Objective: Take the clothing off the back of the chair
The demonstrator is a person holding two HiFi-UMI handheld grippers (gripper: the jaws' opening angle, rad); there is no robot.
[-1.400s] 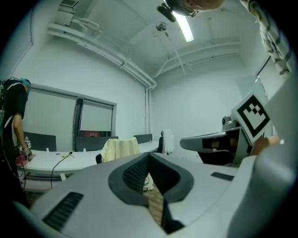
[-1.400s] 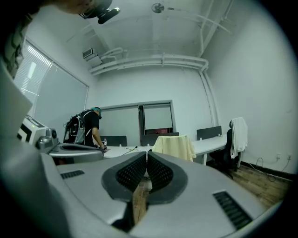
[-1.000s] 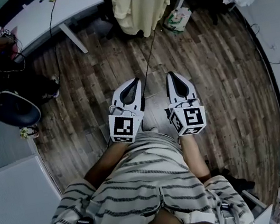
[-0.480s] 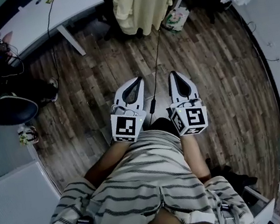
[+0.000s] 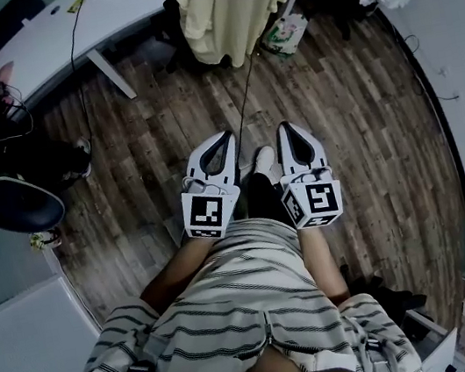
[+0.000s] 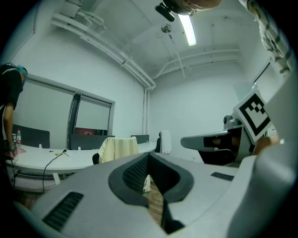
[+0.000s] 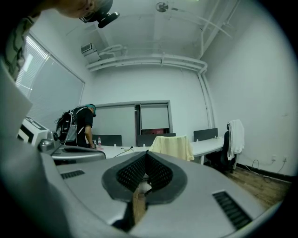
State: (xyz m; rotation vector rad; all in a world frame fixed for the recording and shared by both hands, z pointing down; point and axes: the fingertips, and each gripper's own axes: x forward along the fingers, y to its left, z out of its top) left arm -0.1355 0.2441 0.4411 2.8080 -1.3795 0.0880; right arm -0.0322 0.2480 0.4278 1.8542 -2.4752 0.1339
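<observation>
Wooden floor (image 5: pixel 362 113) runs up to the chair (image 5: pixel 171 24), where the yellow clothing (image 5: pixel 235 6) hangs, far from both tools. The left gripper (image 5: pixel 225 135) and right gripper (image 5: pixel 286 126) are squeezed together, holding nothing. A white shoe (image 5: pixel 264 162) has now stepped between them.

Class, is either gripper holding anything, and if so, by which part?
Nothing is held: the left gripper and right gripper are both shut and empty, and the pale yellow garment hangs on the chair ahead, untouched.
</observation>
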